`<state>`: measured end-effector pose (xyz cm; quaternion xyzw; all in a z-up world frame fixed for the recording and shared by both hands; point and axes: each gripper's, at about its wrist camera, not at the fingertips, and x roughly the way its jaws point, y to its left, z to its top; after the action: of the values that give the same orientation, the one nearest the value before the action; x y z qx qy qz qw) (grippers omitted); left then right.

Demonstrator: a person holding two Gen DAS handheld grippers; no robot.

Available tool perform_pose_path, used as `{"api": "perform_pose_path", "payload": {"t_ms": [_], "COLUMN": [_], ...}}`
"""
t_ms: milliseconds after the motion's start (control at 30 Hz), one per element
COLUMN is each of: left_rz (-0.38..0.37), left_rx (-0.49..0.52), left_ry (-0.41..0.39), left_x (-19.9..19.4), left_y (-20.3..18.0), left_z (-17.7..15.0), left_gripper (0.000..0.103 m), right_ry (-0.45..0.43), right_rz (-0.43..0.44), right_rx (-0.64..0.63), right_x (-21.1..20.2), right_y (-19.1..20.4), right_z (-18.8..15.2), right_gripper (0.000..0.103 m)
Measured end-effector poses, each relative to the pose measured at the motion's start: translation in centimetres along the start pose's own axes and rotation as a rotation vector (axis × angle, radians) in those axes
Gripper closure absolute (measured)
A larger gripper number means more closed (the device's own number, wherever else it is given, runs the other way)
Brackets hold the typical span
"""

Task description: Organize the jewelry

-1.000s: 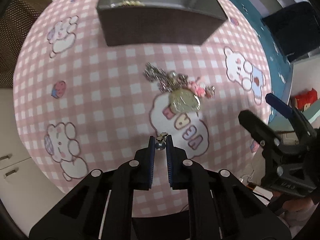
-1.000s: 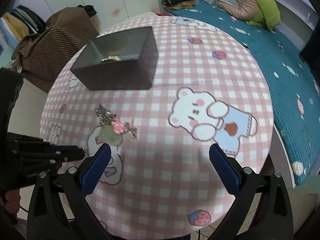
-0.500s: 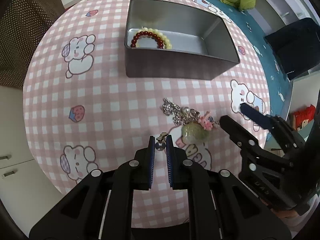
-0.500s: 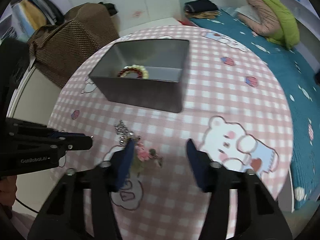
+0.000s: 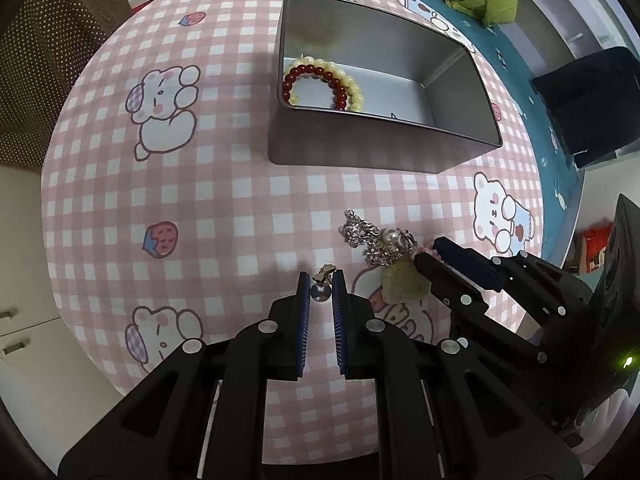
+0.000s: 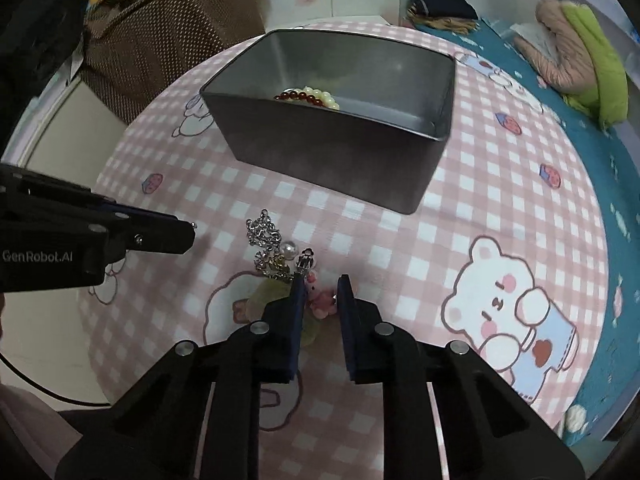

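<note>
- Your left gripper (image 5: 321, 286) has its fingers clamped on a small silver earring (image 5: 321, 280): a round bead sits between the blue pads and a little bow-shaped piece sticks out past the tips.
- That earring is held above the pink checked surface (image 5: 224, 200), on your near side of the grey metal tin (image 5: 360, 152) and well apart from it.
- Your right gripper (image 6: 320, 292) has its fingers a little apart, lowered around the near end of the jewelry pile (image 6: 280, 256); a pink charm (image 6: 322, 302) lies in the gap between them.
- You cannot tell from either view whether those right fingers are touching the pink charm yet.
- The pile lies on the surface between the two grippers: a tangle of silver chain (image 5: 360, 234), a pearl (image 6: 289, 249), a small dark figure charm (image 6: 306, 260) and a pale yellow-green translucent piece (image 5: 402, 286) that is partly under your right gripper.
- In the left view the right gripper comes in from the right, its tips touching or just over the pile's edge.
- Inside the tin a dark red bead bracelet (image 5: 312, 80) and a cream bead bracelet (image 5: 344, 80) lie together against the left end wall; the rest of the tin floor shows bare metal.
- The tin stands on the surface beyond the pile, near it but not touching.
- A teal bed (image 6: 592, 92) with a green and pink quilt (image 6: 584, 48) lies beyond the surface on the right.
</note>
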<state>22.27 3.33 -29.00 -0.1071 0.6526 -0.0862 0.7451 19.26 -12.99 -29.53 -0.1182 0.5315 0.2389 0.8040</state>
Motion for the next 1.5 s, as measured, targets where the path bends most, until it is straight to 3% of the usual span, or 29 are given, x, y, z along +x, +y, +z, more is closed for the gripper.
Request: {"api": "perform_pose_path", "payload": {"t_ms": [700, 833, 967, 1100, 1233, 1300, 1500], "left_rz": [-0.064, -0.067, -0.057, -0.046, -0.053, -0.058, -0.062], "left_rx": [0.048, 0.061, 0.074, 0.077, 0.069, 0.064, 0.076], "left_ry": [-0.089, -0.091, -0.084, -0.08, -0.082, -0.084, -0.096], "left_x": [-2.5, -2.7, -2.6, -2.4, -2.4, -2.5, -2.7], "left_y": [-1.3, -1.8, -2.0, -2.1, -1.8, -1.6, -1.8], "left_z": [1.4, 1.9, 1.9, 2.0, 2.4, 2.6, 3.1], "left_gripper": [0.092, 0.092, 0.092, 0.092, 0.092, 0.092, 0.092], "right_ry": [-0.093, -0.052, 0.0, 0.003, 0.019, 0.012, -0.024], "right_rz": [-0.025, -0.023, -0.051, -0.032, -0.073, -0.075, -0.074], "right_rx": [0.052, 0.076, 0.068, 0.03, -0.05, -0.047, -0.007], "right_x": [-2.8, -2.0, -0.5, 0.6, 1.6, 1.5, 0.3], "right_y": [-1.4, -1.7, -1.7, -1.0, 0.1, 0.1, -0.7], "right_z": [1.9, 1.8, 1.9, 2.2, 2.0, 2.0, 2.3], "right_gripper": [0.099, 0.095, 0.078, 0.078, 0.079, 0.088, 0.088]}}
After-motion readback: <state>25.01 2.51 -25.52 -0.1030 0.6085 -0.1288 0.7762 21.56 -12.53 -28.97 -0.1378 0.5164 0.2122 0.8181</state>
